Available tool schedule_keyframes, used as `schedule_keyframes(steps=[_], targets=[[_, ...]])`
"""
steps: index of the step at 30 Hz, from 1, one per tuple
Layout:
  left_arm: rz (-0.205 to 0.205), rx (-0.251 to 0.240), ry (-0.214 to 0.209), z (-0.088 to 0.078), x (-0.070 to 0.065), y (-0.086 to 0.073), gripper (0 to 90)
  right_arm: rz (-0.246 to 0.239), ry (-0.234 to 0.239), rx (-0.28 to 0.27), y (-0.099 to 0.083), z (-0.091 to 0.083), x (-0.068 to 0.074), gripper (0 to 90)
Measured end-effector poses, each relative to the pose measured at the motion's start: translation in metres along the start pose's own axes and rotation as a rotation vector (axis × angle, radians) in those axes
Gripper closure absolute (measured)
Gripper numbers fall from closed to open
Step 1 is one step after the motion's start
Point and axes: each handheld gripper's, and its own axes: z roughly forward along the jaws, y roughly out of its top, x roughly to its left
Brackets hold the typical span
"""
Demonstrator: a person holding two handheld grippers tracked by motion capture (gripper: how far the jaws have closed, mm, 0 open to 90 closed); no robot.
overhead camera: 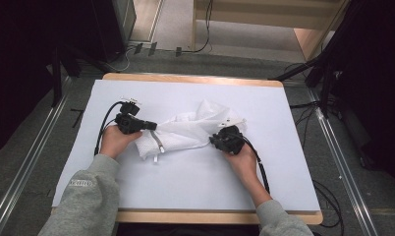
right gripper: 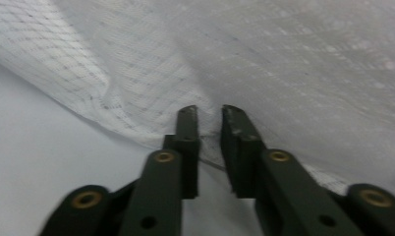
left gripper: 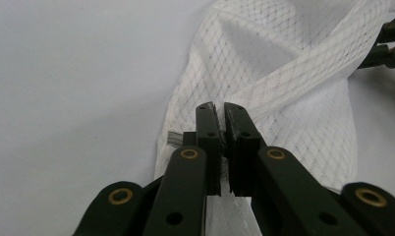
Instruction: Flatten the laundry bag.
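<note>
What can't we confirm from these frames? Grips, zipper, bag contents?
- Right gripper grip: right gripper view is blurred; a small gap shows between the jaws, so pad contact on the mesh laundry bag is unclear.
- Bag contents: bunched mesh folds hide the inside.
- Zipper: too small in the high view to tell open or shut.
- Left gripper: its jaws hide the pinched edge.

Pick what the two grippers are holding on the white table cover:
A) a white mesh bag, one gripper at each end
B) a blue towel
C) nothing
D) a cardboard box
A: the left gripper and right gripper each pinch the white mesh bag.
</note>
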Motion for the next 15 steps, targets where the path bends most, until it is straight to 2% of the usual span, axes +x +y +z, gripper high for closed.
schedule_keyframes(steps=[4,5,7,9,10,12,13,15], targets=[[0.000,-0.010,-0.009,-0.003,-0.001,0.000,86.9,0.005,0.005,0.027,0.004,0.000,0.002,90.0],[0.000,-0.013,-0.011,-0.004,-0.001,0.000,86.8,0.023,0.038,0.041,0.006,-0.004,0.000,90.0],[0.000,-0.017,-0.015,-0.005,-0.001,0.000,86.7,0.030,0.047,0.041,0.007,-0.006,0.000,90.0],[0.002,-0.026,-0.018,-0.008,-0.003,0.000,86.7,0.057,0.089,0.020,0.009,-0.021,-0.001,90.0],[0.002,-0.026,-0.018,-0.008,-0.003,0.000,86.7,0.057,0.089,0.020,0.009,-0.021,-0.001,90.0],[0.005,-0.034,-0.019,-0.011,-0.004,0.001,86.6,0.058,0.111,0.012,0.010,-0.036,0.001,90.0],[0.005,-0.037,-0.023,-0.012,-0.005,0.001,86.6,0.058,0.111,0.012,0.010,-0.036,0.001,90.0],[0.001,-0.044,-0.023,-0.015,-0.009,0.002,86.7,0.068,0.136,-0.009,0.010,-0.054,0.003,90.0]])
